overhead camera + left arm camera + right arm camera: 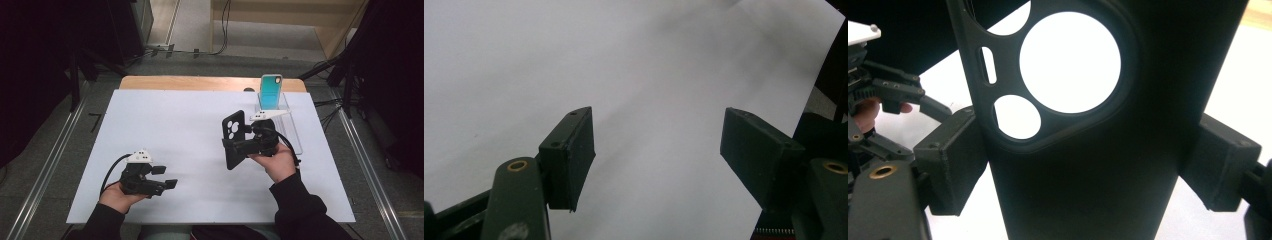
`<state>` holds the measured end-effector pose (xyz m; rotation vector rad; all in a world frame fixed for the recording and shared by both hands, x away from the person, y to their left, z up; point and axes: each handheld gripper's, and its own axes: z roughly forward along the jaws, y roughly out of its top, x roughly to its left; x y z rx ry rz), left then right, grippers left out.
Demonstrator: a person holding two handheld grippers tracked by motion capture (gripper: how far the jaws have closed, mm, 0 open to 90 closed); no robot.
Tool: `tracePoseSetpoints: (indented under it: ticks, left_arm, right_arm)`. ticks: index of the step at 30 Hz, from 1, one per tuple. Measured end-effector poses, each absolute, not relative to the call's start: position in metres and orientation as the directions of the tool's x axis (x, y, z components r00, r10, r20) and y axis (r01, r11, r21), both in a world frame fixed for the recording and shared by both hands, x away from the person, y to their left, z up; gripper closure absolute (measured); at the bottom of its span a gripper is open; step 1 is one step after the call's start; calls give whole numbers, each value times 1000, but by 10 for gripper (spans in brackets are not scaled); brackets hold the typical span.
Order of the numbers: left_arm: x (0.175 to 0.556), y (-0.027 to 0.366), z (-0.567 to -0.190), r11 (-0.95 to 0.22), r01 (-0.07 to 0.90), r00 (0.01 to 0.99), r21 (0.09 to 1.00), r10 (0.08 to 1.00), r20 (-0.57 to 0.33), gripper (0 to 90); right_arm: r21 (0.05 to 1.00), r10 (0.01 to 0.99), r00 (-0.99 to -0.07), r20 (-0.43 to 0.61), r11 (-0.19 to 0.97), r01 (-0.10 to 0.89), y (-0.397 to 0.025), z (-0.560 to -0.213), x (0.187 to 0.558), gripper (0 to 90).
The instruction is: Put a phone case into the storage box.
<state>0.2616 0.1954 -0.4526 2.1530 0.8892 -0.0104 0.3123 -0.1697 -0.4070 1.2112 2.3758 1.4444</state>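
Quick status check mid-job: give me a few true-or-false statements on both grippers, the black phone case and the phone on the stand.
1. The right gripper is shut on the black phone case. True.
2. The left gripper holds the case too. False: it is open and holds nothing, low over the white table.
3. The phone lies flat on the table. False: it stands upright in the clear stand.
4. The case has camera cutouts. True.

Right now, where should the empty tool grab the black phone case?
Probably the plain lower end of the black phone case, squeezing its two long edges. The left tool is open, and the right tool already clamps the middle, so coming from below keeps clear of the camera holes.
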Motion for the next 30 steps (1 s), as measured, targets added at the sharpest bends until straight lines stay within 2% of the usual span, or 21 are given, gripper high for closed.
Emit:
tracePoseSetpoints:
  ticks: [7,11,30]
  left_arm:
    - [261,198,-453,-440,613,737,657,619,-272,301]
    - [262,203,-451,-386,662,677,643,676,-290,301]
    - [259,210,-452,-370,671,671,643,672,-313,301]
  right_arm:
    - [788,695,-662,281,227,573,-173,-399,318,127]
    - [787,725,-633,271,212,579,-182,-394,323,128]
    - [802,798,-528,289,99,589,-223,-380,340,129]
